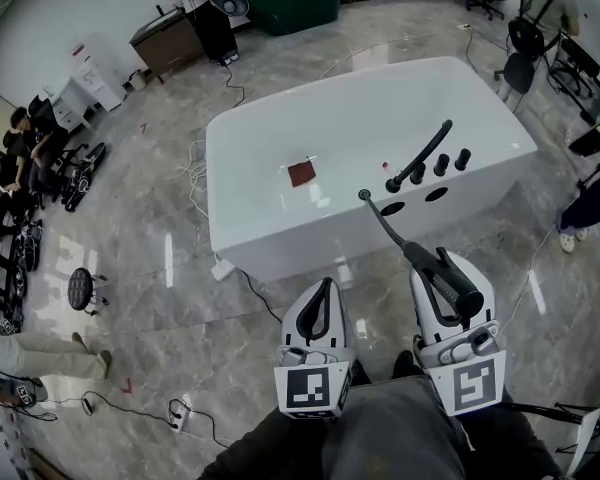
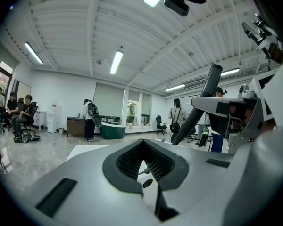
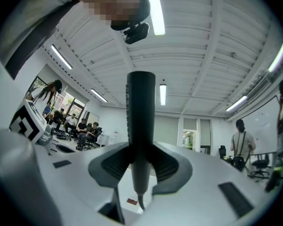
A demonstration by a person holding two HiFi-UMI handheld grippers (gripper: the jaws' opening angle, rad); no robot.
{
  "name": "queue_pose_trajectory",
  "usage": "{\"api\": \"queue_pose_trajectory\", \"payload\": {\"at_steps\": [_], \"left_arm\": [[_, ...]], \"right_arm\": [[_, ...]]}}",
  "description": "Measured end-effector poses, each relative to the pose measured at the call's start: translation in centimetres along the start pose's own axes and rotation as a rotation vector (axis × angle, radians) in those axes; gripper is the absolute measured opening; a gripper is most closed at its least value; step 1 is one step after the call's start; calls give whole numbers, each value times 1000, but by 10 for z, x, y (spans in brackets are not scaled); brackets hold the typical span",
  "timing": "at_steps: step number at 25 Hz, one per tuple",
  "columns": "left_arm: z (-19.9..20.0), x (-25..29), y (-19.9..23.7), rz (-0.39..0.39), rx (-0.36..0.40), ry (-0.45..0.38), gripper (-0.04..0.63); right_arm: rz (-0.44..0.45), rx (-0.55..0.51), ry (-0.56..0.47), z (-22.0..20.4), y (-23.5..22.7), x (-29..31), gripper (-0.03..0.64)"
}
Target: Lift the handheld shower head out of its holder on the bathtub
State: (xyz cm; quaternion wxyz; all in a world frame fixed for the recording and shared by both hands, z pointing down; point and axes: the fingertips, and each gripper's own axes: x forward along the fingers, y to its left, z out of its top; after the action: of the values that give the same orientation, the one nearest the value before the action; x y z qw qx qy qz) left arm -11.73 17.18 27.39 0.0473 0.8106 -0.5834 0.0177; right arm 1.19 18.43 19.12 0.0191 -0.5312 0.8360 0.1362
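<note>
Right hand-held gripper [image 1: 448, 280], lower right of the frame, is clamped on the shower head [image 1: 458, 290], well clear of its holder [image 1: 392, 209] on the bathtub [image 1: 280, 133], hose [image 1: 384, 224] running back to the rim. Left hand-held gripper [image 1: 322, 298] is closed, empty. Lift looks done.

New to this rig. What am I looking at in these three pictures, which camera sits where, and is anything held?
There is no robot here: a person holds a two-jaw gripper in each hand. The head view comes from a camera on the person's head, looking down at a white bathtub. The other two views come from cameras that ride on the grippers and look along their jaws. The right gripper is closed on the black handheld shower head, and its hose runs to the tub deck near the black knobs. The left gripper has its jaws together on nothing. A dark red square lies in the tub.
</note>
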Motion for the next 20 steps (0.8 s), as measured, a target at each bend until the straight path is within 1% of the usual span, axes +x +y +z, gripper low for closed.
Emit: {"api": "queue_pose_trajectory", "payload": {"at_steps": [5,7,10,12,14,15,16,17,18,20], "left_arm": [[2,-3,-18,-4,2,-21,3],[2,-5,-28,-6,6,-18,3],[0,-5,-41,-18,-13,-16,3],[6,-4,-40,9,-14,-17,3],[23,-10,-34,51,8,-24,3],[32,-17,-33,66,18,-24,3],[39,-24,-35,68,20,-20,3],[43,-29,-40,58,16,-15,3],[44,-32,-46,41,9,-10,3],[37,-35,-52,30,-7,2,3]], "right_arm": [[30,-5,-11,0,-6,-1,140],[36,-11,-12,-2,-10,-1,140],[55,-2,-22,-4,-16,7,140],[71,23,-56,2,-18,16,140],[84,73,-80,13,-16,20,140],[99,84,-47,16,-12,18,140],[119,75,10,16,-9,13,140],[132,57,52,18,-7,7,140],[136,41,62,23,-8,2,140],[133,19,44,30,-13,-2,140]]}}
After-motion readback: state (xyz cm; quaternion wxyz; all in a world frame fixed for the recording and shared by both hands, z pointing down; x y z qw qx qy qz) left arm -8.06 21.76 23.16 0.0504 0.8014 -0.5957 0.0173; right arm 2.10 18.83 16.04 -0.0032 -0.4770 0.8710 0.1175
